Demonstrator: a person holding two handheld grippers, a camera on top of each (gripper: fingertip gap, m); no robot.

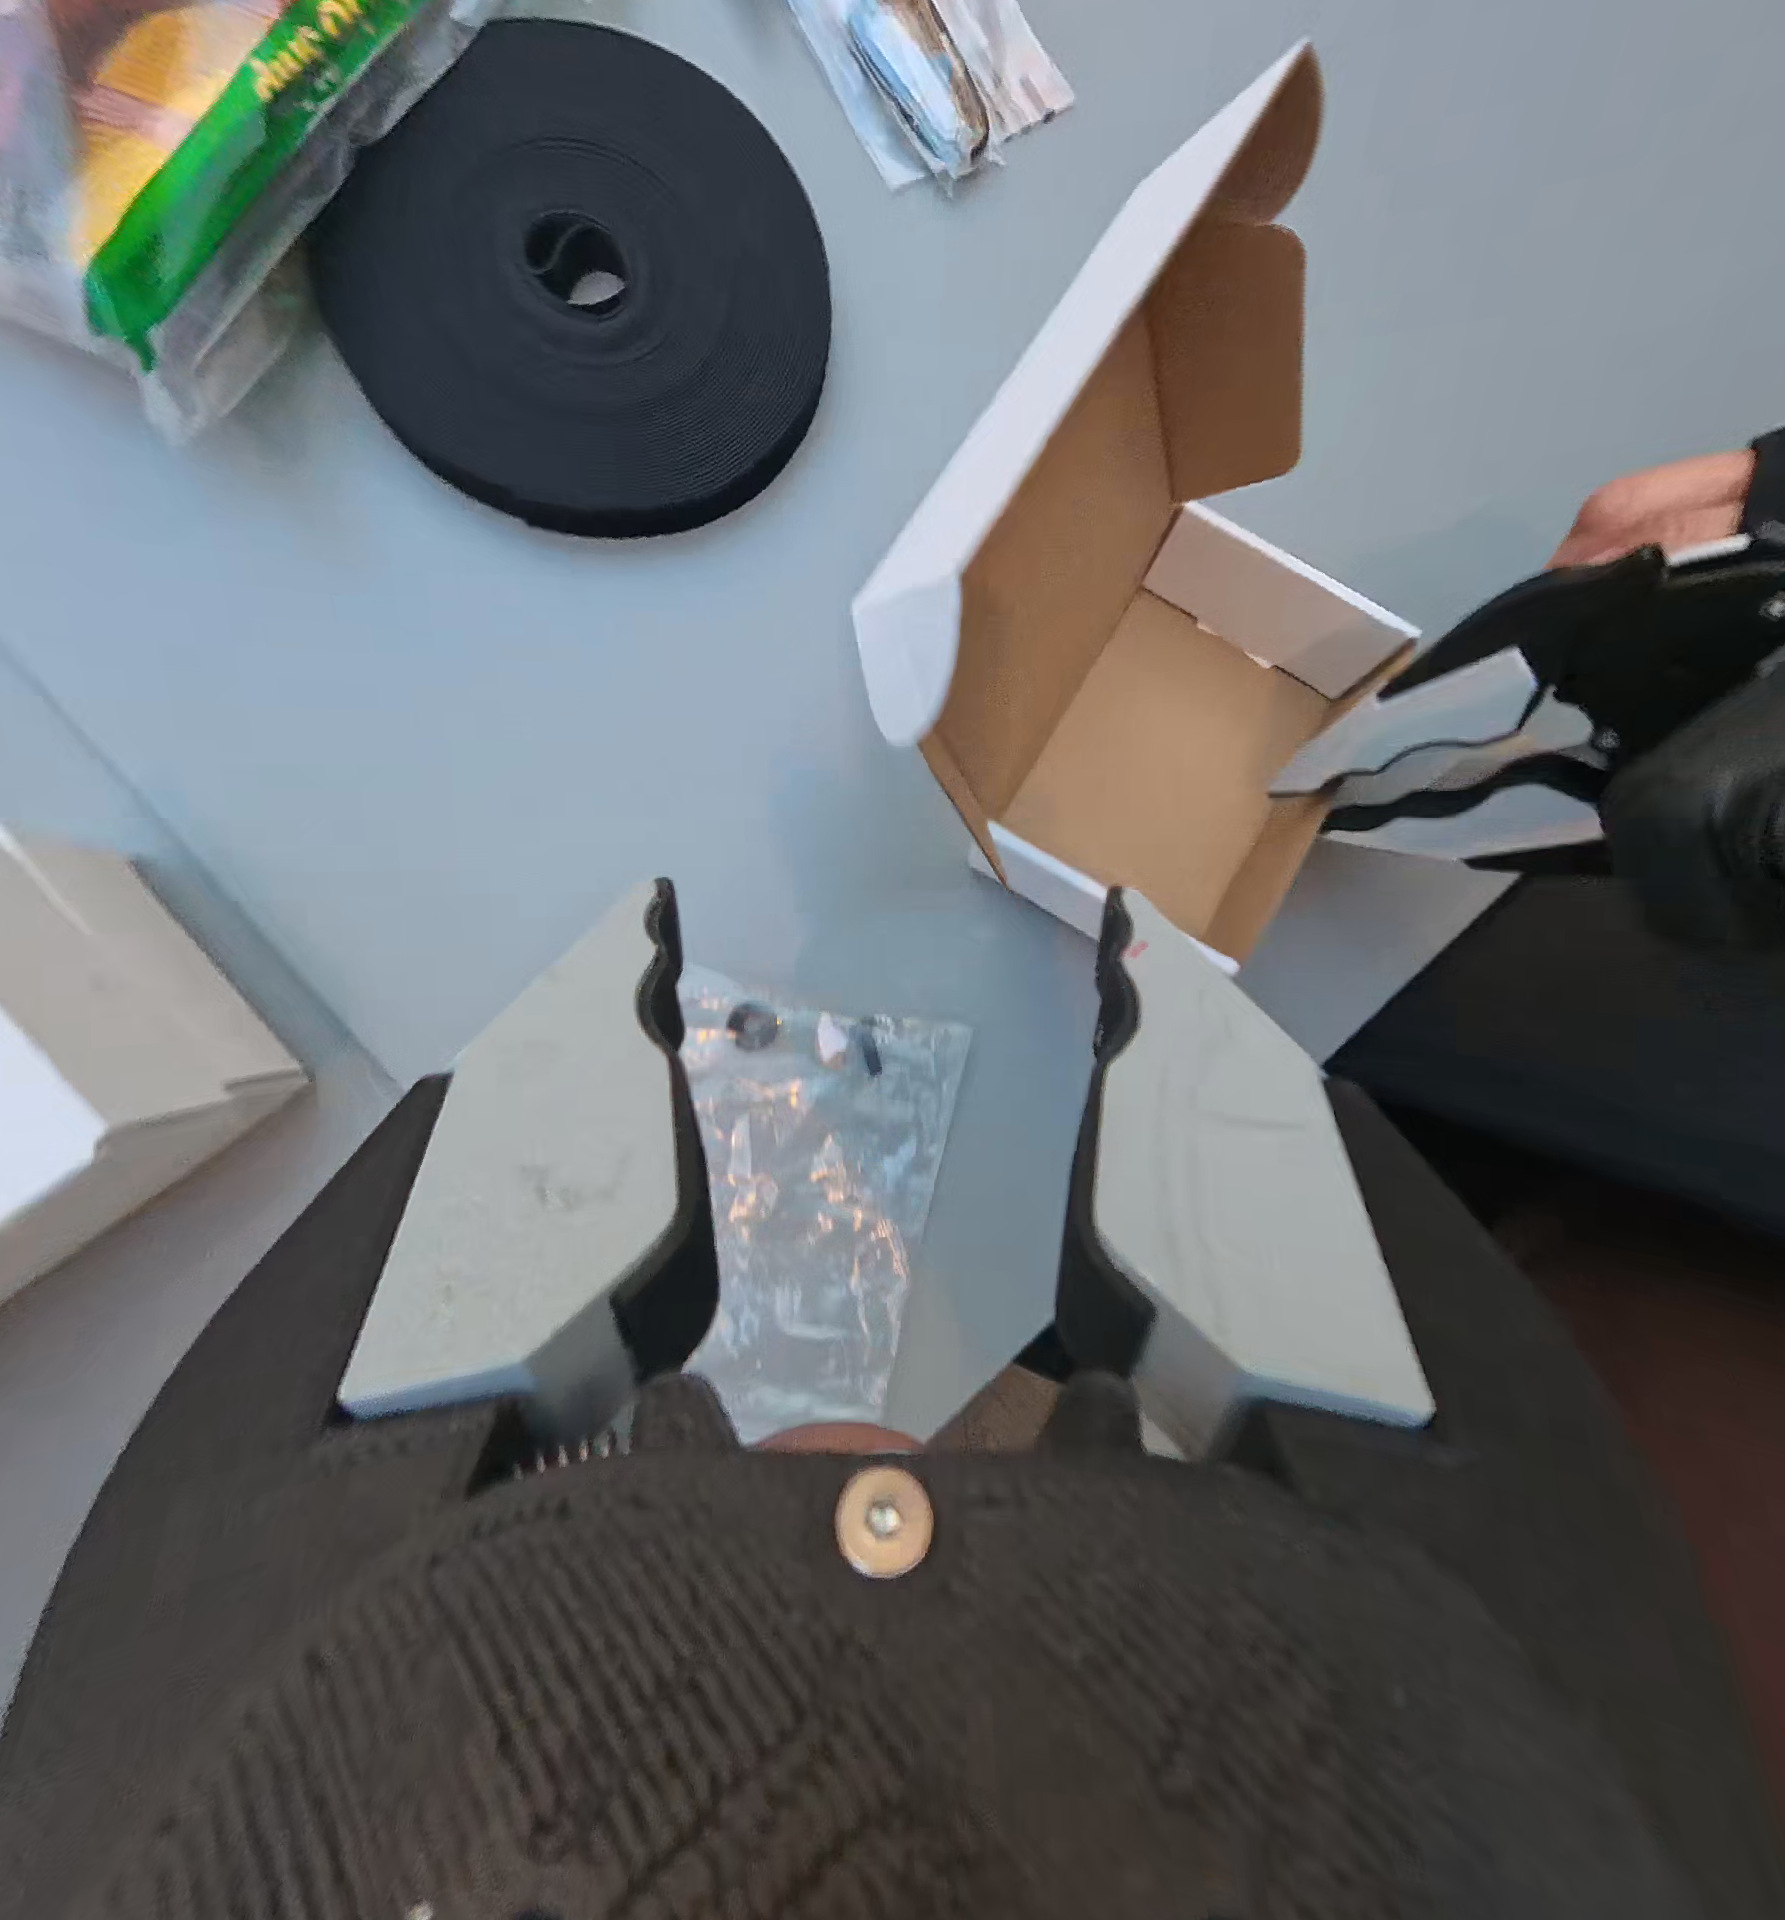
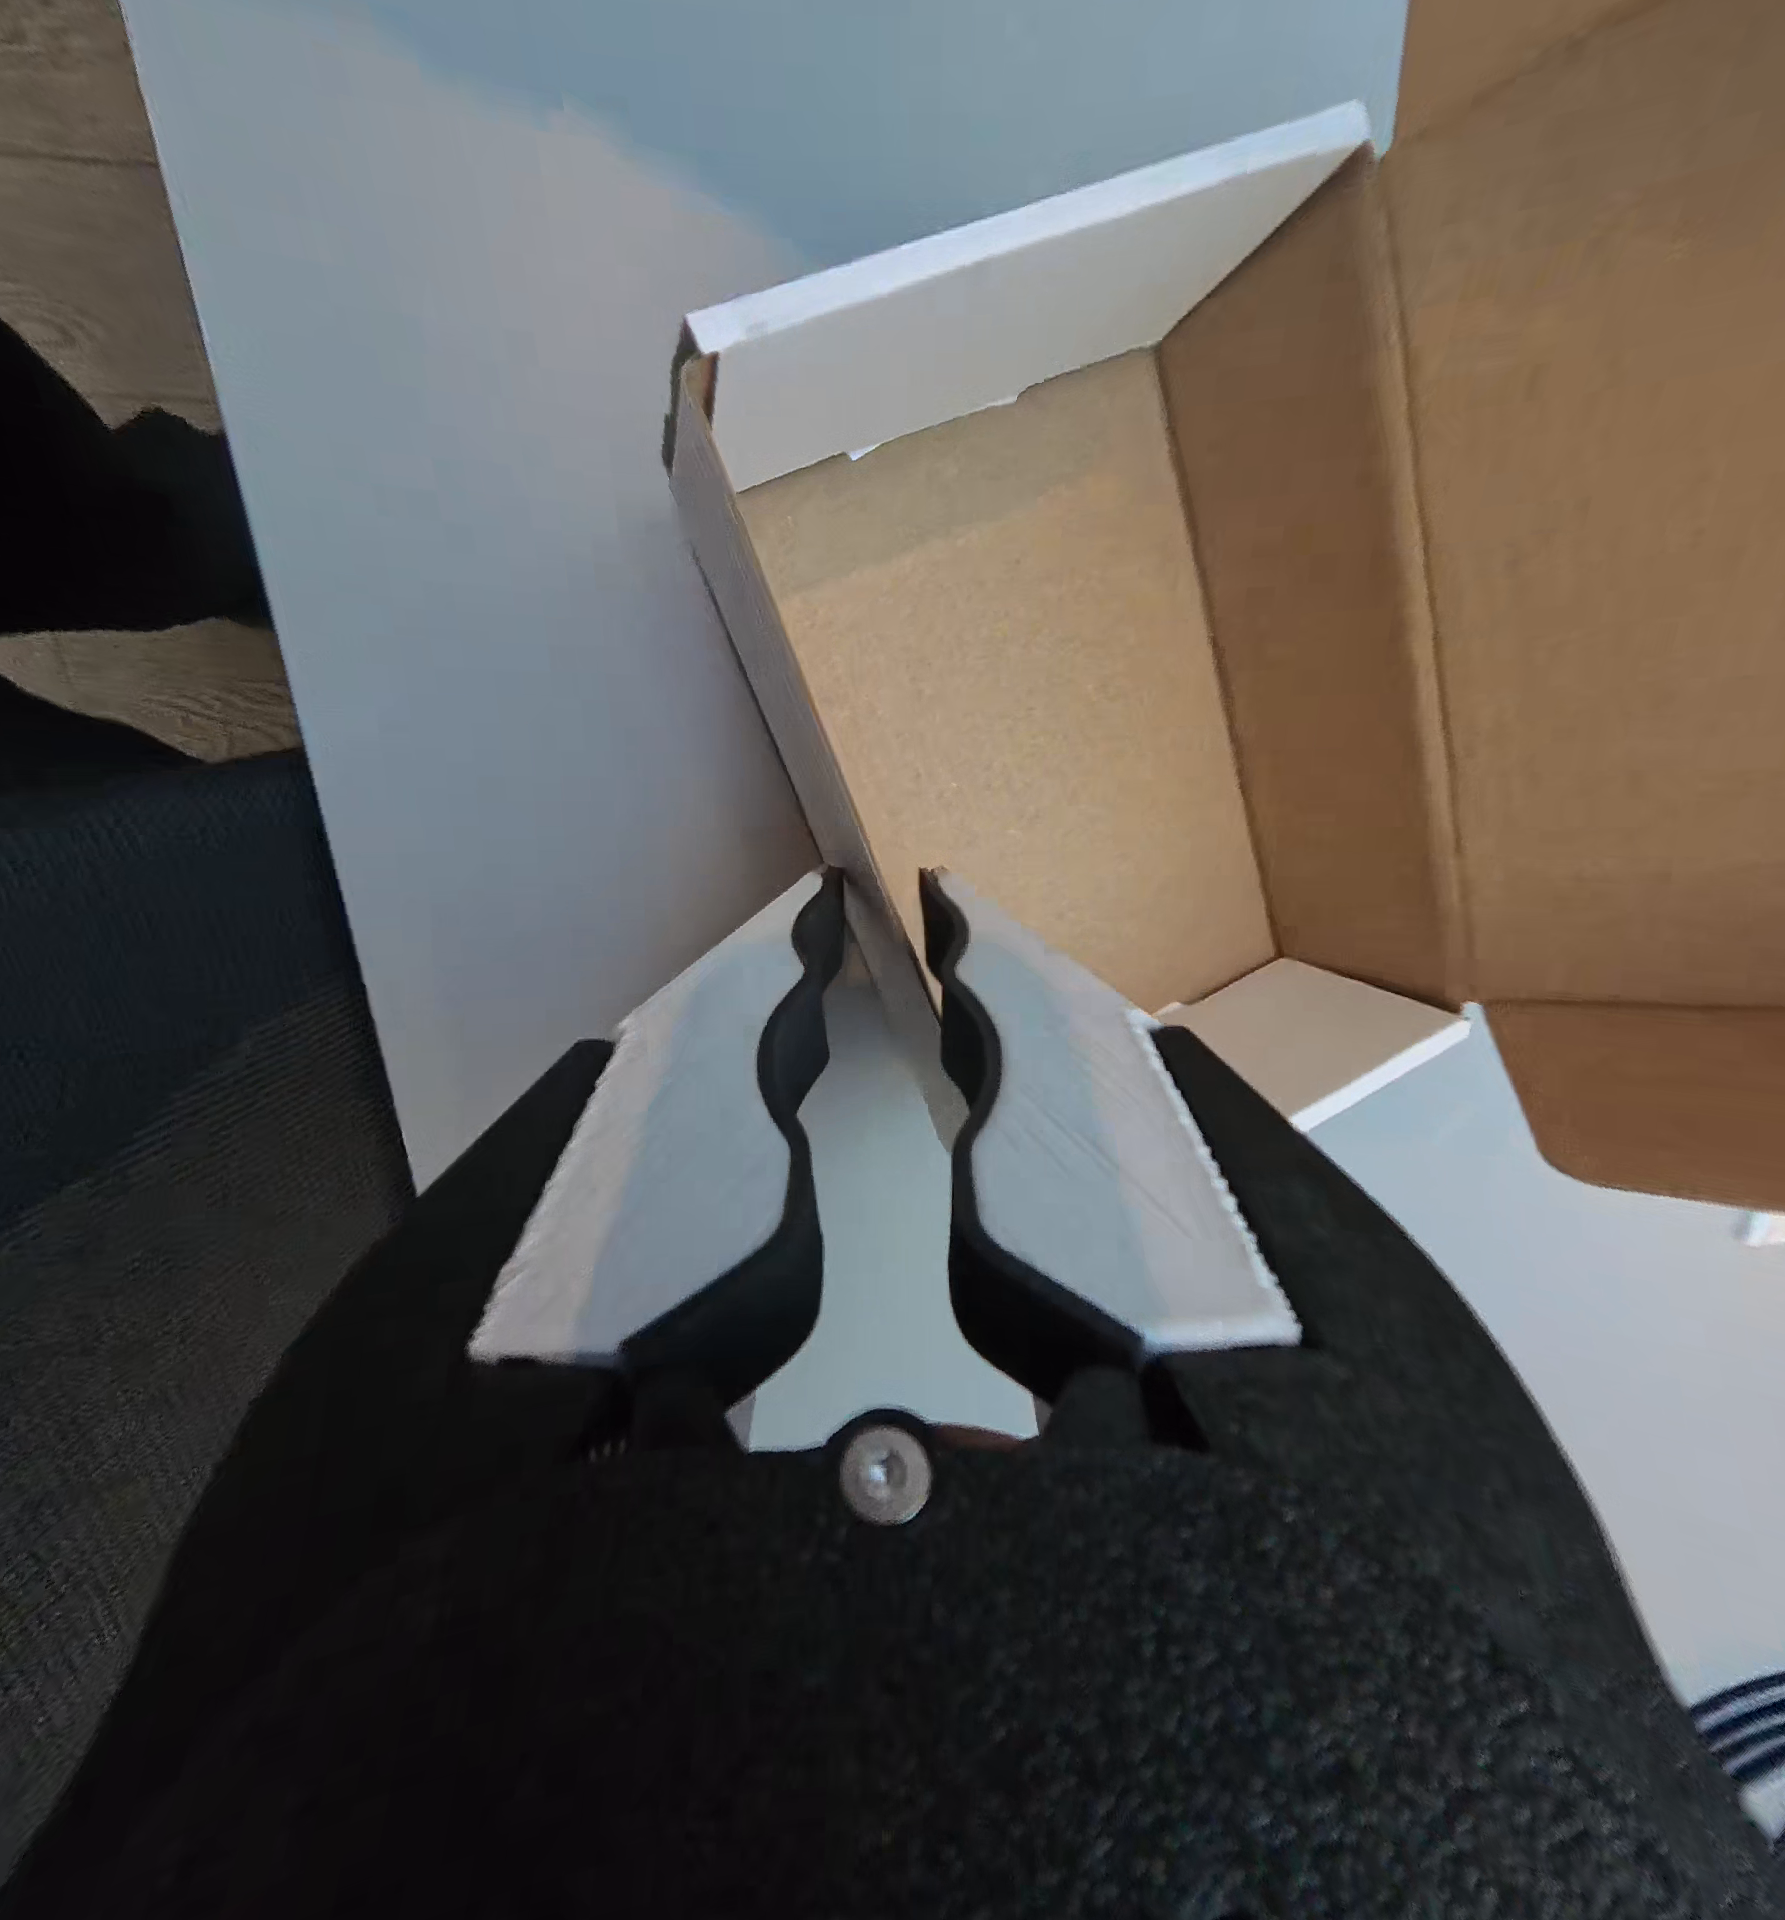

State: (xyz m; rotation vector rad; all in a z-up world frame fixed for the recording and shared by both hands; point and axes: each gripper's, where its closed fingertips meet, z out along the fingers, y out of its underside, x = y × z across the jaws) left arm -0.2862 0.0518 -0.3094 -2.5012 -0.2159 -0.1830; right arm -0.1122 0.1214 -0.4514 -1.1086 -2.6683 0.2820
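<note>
My left gripper (image 1: 888, 899) is open and empty, just above a small clear plastic bag (image 1: 815, 1164) of tiny black parts that lies flat on the grey table between its fingers. An open white cardboard box (image 1: 1158, 727) with a brown inside and a raised lid stands to the right of it. My right gripper (image 1: 1335, 739) is at the box's right wall. In the right wrist view it (image 2: 880, 883) is closed on the box's thin side wall (image 2: 753, 623), one finger inside and one outside. The box (image 2: 971, 675) holds nothing.
A black roll of strap (image 1: 566, 281) lies at the back. A green-labelled clear packet (image 1: 181, 156) is at the back left and a small clear packet (image 1: 929, 83) at the back centre. A white box (image 1: 57, 1039) sits at the left. A hand (image 1: 1657, 504) holds the right gripper. Spacing between my two grippers at the tips: around 25 centimeters. To reach the green-labelled clear packet (image 1: 181, 156) in a straight line is about 30 centimeters for my left fingers, about 40 centimeters for my right.
</note>
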